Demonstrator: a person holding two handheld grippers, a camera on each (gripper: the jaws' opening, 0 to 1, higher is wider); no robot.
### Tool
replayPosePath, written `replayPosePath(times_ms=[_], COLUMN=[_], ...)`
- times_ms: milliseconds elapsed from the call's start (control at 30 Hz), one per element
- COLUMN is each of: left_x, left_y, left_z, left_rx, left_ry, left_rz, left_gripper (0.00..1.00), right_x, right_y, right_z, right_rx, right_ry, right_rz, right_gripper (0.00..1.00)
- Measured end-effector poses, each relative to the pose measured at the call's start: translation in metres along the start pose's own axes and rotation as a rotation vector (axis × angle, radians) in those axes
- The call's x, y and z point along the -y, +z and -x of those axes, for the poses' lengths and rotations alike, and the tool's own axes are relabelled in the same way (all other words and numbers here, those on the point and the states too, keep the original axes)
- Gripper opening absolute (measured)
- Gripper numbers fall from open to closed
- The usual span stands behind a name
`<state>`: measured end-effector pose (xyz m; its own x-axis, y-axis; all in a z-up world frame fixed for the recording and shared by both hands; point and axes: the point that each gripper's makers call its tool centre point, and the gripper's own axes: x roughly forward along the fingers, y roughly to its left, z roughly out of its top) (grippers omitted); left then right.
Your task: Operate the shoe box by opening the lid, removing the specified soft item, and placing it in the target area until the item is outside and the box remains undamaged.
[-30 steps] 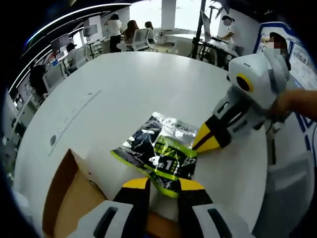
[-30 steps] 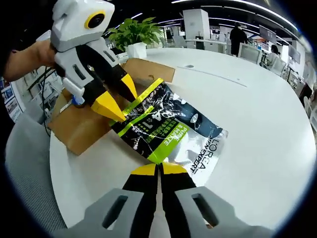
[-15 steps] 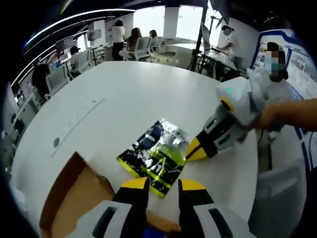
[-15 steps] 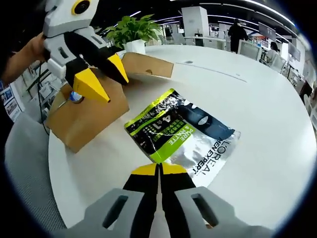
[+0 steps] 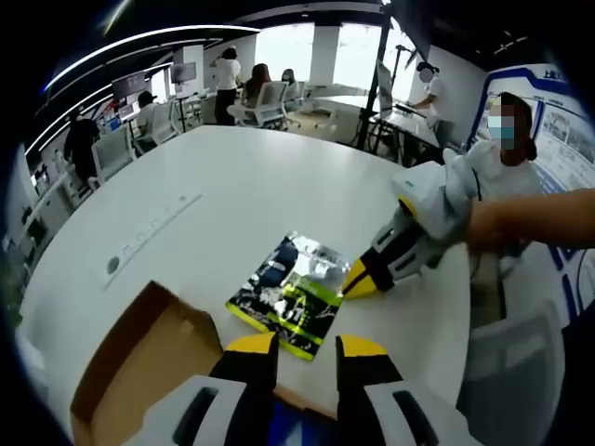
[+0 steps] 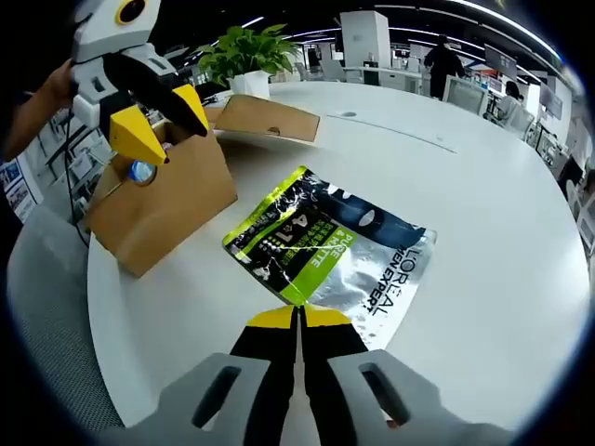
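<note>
In the left gripper view, the open brown cardboard shoe box point(image 5: 139, 358) lies to the left of the left tool point(image 5: 304, 346), with its lid flap folded outward. The left tool's yellow-tipped jaws are spread apart with nothing between them. Just ahead of these jaws, the flat foil sachet with black, lime-green and silver print point(image 5: 293, 297) lies on the round white tabletop point(image 5: 232, 195), outside the box. To the right of the sachet, the right tool point(image 5: 358, 281) points at the sachet's near edge; whether it touches the sachet cannot be told. A person's hand point(image 5: 521, 223) grips it.

In the right gripper view, the left tool point(image 6: 158, 116) is at upper left, above the brown box point(image 6: 163, 190), jaws spread. The box's lid flap point(image 6: 265, 119) lies flat on the tabletop point(image 6: 483, 214) behind it. A green potted plant point(image 6: 246, 60) stands beyond the flap. The sachet point(image 6: 325, 255) lies flat directly ahead of the right tool point(image 6: 298, 321), whose jaws are pressed together and empty, tips just beside the sachet's near edge.
</note>
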<state>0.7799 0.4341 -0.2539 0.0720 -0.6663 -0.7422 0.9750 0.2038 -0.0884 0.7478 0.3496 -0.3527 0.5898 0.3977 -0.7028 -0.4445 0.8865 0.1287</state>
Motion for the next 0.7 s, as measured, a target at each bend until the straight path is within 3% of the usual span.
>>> replayPosePath(times_ms=[267, 700], left_x=[0.002, -0.005], left_y=[-0.007, -0.017], left_z=[0.023, 0.056], left_rx=[0.040, 0.095], left_ry=[0.020, 0.070], left_rz=[0.038, 0.060], left_gripper=[0.25, 0.30], right_x=[-0.001, -0.007], right_y=[0.001, 0.012], right_z=[-0.002, 0.019], right_rx=[0.000, 0.021], right_ry=[-0.011, -0.051], right_rz=[0.021, 0.034], right_gripper=[0.00, 0.06])
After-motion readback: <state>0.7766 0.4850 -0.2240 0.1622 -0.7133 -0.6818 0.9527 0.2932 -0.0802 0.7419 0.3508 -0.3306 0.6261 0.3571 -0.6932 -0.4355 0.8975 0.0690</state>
